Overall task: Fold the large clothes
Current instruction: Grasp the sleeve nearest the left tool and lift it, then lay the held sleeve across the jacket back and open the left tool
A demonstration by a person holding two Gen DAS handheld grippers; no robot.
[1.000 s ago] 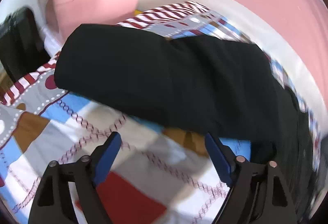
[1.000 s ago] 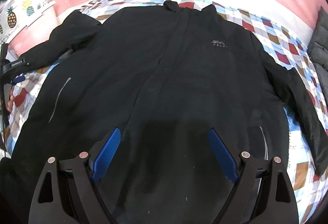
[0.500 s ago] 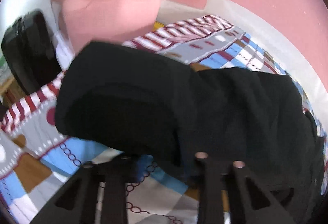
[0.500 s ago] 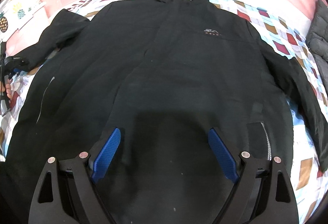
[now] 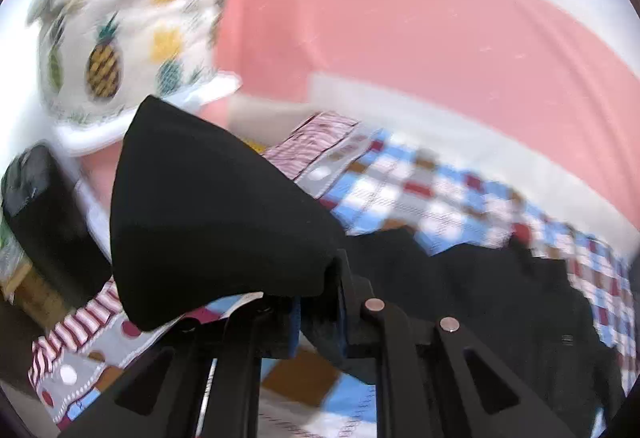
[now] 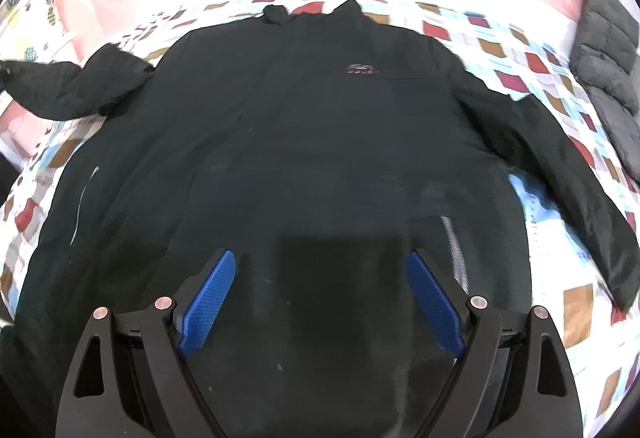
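A large black jacket (image 6: 320, 141) lies front up and spread flat on a patchwork bedspread (image 6: 536, 61), collar at the far side. Its right sleeve (image 6: 560, 173) lies out to the right. Its left sleeve (image 6: 80, 85) is pulled out and raised at the left. My left gripper (image 5: 318, 312) is shut on the cuff end of that sleeve (image 5: 208, 222) and holds it up above the bedspread (image 5: 408, 189). My right gripper (image 6: 320, 302) is open and empty, hovering over the jacket's lower front near the hem.
A pink wall (image 5: 400, 37) runs behind the bed. A pineapple-print cloth (image 5: 120, 37) sits on a pink box at the left. A dark object (image 5: 40, 205) stands at the bed's left side. A grey cushion (image 6: 608, 69) lies at the far right.
My left gripper went from open over the bedspread to shut on the sleeve end, then lifted it. My right gripper stayed open while its view shifted a little over the jacket.
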